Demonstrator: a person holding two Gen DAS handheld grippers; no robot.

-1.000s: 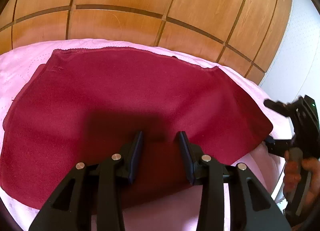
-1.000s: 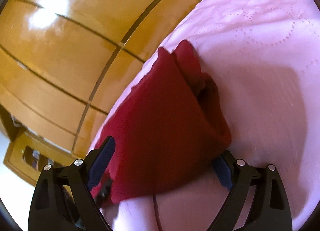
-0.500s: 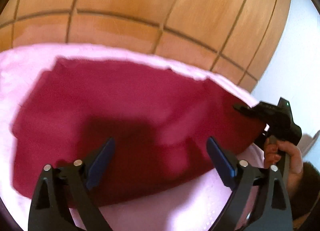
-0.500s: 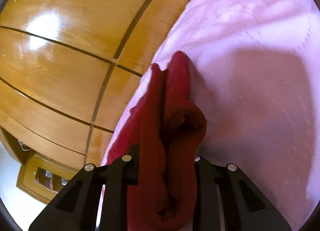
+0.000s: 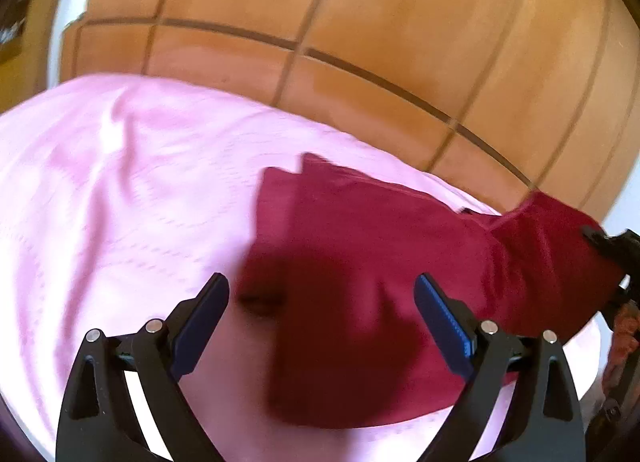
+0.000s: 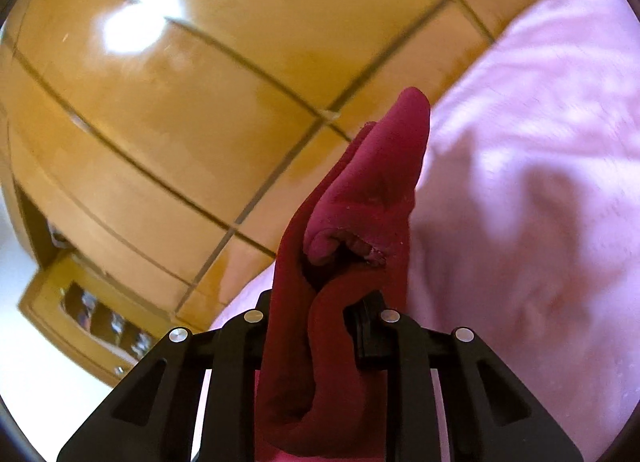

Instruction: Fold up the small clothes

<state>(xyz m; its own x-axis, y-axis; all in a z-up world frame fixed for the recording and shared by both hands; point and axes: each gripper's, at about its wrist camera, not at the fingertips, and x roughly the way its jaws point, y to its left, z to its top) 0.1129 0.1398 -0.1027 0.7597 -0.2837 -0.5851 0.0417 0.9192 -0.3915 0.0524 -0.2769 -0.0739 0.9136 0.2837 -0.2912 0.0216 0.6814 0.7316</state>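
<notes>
— What's under everything?

— A pink bedspread (image 5: 120, 190), with a wood-panelled wall (image 5: 360, 22) just behind it. In the right wrist view there's a cabinet (image 6: 80, 302) low at the left.

— And the garment?

— A dark red cloth (image 5: 360, 262) lies on the spread's right side, partly folded over itself, its right end lifted off the bedding.

— Who's lifting it?

— The right gripper (image 6: 320, 314). Its jaws are pressed together on a bunched edge of the cloth (image 6: 360, 222), which stands up between them.

— The other one?

— The left gripper (image 5: 322, 302) hangs above the cloth's near part, jaws spread wide, gripping nothing. Whether it touches the fabric, I can't tell.
</notes>
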